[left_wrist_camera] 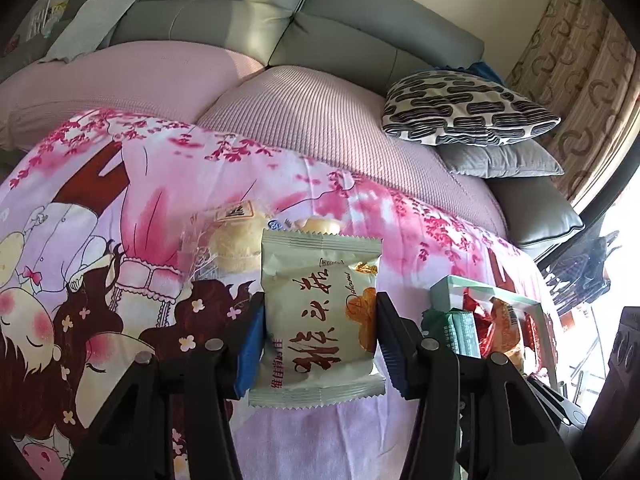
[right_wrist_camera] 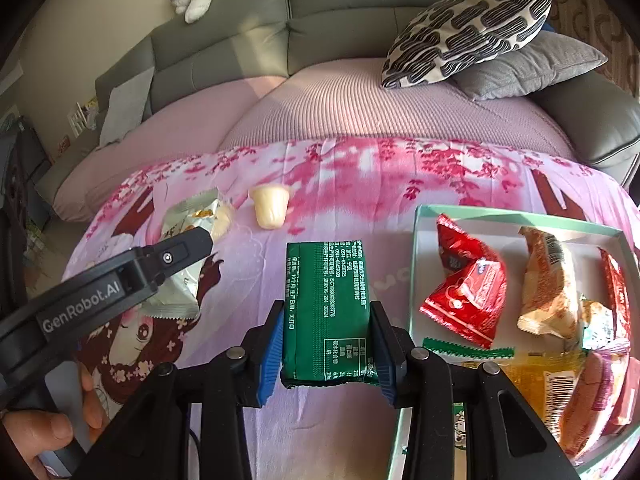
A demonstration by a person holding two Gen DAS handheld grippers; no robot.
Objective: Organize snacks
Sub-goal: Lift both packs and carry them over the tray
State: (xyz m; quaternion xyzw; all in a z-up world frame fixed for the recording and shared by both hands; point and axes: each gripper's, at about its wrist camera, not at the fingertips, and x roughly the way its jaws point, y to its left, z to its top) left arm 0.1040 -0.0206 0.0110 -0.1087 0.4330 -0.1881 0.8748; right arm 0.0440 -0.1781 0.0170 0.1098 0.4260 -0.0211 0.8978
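Between the left gripper's (left_wrist_camera: 320, 340) blue-padded fingers (left_wrist_camera: 250, 354), the left wrist view showed a pale, crimp-edged pastry packet (left_wrist_camera: 320, 320) clamped above the pink cartoon-print cloth (left_wrist_camera: 120, 240), with a clear-wrapped round bun (left_wrist_camera: 232, 248) lying just behind it. Only the right wrist view showed the right gripper (right_wrist_camera: 326, 348) closed on a glossy green snack packet (right_wrist_camera: 326, 304), a small yellowish jelly cup (right_wrist_camera: 272, 210) on its side farther back, and the white, green-rimmed box (right_wrist_camera: 420, 280) to the right holding crinkled red packets (right_wrist_camera: 466, 292) and a beige wrapper (right_wrist_camera: 552, 288).
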